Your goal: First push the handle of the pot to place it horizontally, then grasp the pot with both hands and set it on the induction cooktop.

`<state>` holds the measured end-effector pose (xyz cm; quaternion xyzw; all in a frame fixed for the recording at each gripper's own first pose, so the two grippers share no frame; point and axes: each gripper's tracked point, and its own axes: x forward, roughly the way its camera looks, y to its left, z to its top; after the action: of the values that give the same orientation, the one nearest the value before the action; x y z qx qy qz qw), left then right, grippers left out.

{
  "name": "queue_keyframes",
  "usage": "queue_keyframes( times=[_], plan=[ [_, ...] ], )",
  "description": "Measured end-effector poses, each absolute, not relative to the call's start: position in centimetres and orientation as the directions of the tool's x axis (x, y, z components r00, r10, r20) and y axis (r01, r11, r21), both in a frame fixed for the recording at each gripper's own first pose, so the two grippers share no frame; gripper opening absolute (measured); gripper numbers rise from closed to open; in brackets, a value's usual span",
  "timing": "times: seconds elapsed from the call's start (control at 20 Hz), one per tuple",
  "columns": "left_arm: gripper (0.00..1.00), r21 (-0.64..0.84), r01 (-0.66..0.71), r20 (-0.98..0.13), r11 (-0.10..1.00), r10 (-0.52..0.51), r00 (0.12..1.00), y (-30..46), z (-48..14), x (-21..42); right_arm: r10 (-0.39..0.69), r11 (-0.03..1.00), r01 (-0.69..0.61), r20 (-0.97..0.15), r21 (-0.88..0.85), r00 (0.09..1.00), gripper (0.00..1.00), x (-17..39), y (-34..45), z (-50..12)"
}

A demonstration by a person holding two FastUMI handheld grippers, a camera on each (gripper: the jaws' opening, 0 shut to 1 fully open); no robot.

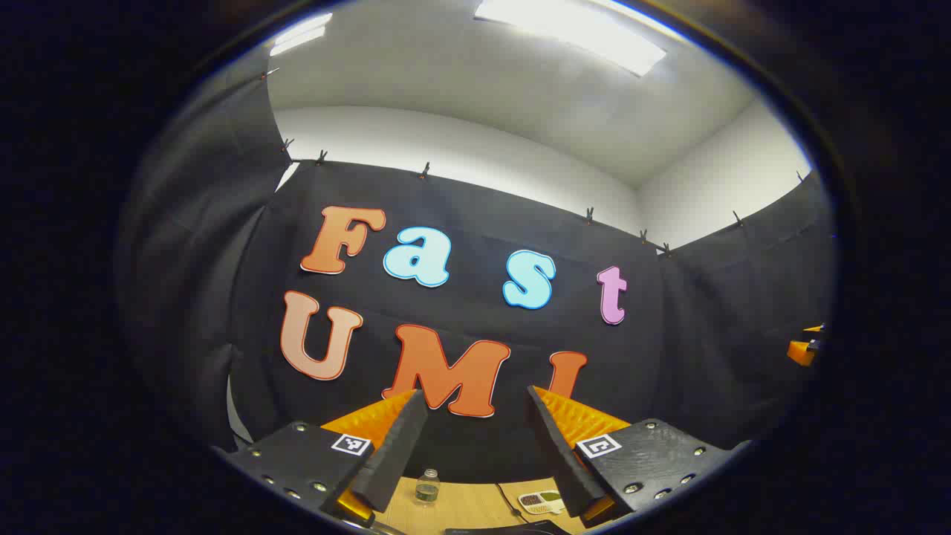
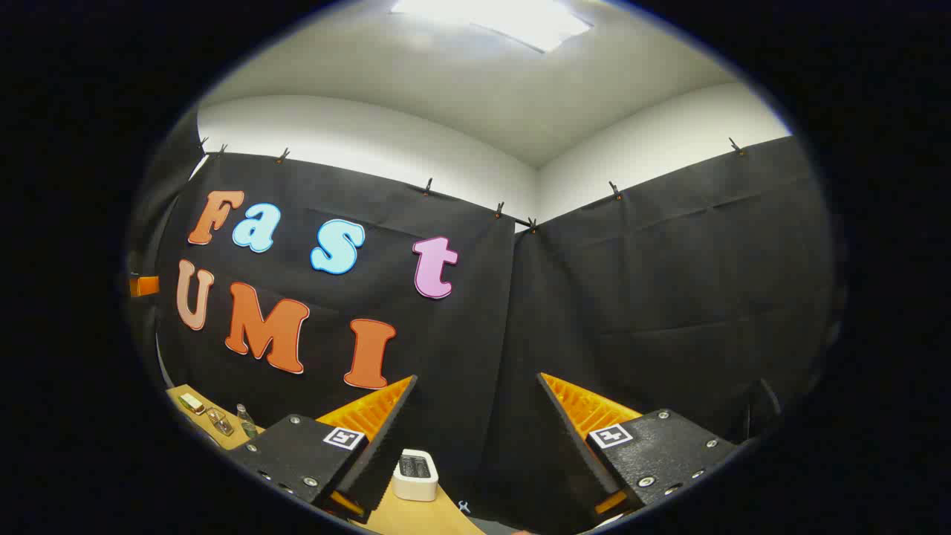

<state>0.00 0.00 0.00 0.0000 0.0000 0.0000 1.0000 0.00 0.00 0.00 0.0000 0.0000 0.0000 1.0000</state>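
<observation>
My left gripper (image 1: 475,438) is raised and tilted up toward the booth wall, jaws wide with nothing between them. My right gripper (image 2: 475,431) is the same: jaws spread wide, holding nothing. Past my left jaws at 6 o'clock lies a strip of the bench (image 1: 461,505), with a small bottle (image 1: 427,487) and a flat white dish (image 1: 542,502) toward 5 o'clock. Past my right jaws at 6 o'clock stands a small white toaster-like box (image 2: 414,474); a bottle (image 2: 244,420) sits at 8 o'clock. I cannot tell where the pot or cooktop lie. I judge nothing is done yet: handle push and lift both remain
</observation>
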Motion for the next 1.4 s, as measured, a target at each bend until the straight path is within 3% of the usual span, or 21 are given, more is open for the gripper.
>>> queue_keyframes(
  times=[0.5,0.8,1.25,1.4],
  plan=[
    [0.85,0.074,-0.178,0.043,0.981,0.175,0.984,0.8,2.4,-4.1,0.061,0.998,-0.062,0.016,0.033,0.998,0.94,3.6,-1.4,-2.1],
    [0.84,0.085,-0.194,0.072,0.977,0.188,0.979,1.5,3.7,-5.8,0.106,0.993,-0.107,0.029,0.049,0.994,0.94,3.4,0.7,-2.1],
    [0.84,0.119,-0.053,0.041,0.992,0.048,0.998,1.5,2.5,-3.5,0.074,0.997,-0.074,0.02,0.007,0.997,0.94,1.4,2.2,-1.6],
    [0.84,0.13,0.034,-0.019,0.991,-0.032,0.999,0.5,0.0,-2.4,0.042,0.999,-0.042,0.013,-0.01,0.999,0.94,0.4,1.7,-1.4]
  ],
)
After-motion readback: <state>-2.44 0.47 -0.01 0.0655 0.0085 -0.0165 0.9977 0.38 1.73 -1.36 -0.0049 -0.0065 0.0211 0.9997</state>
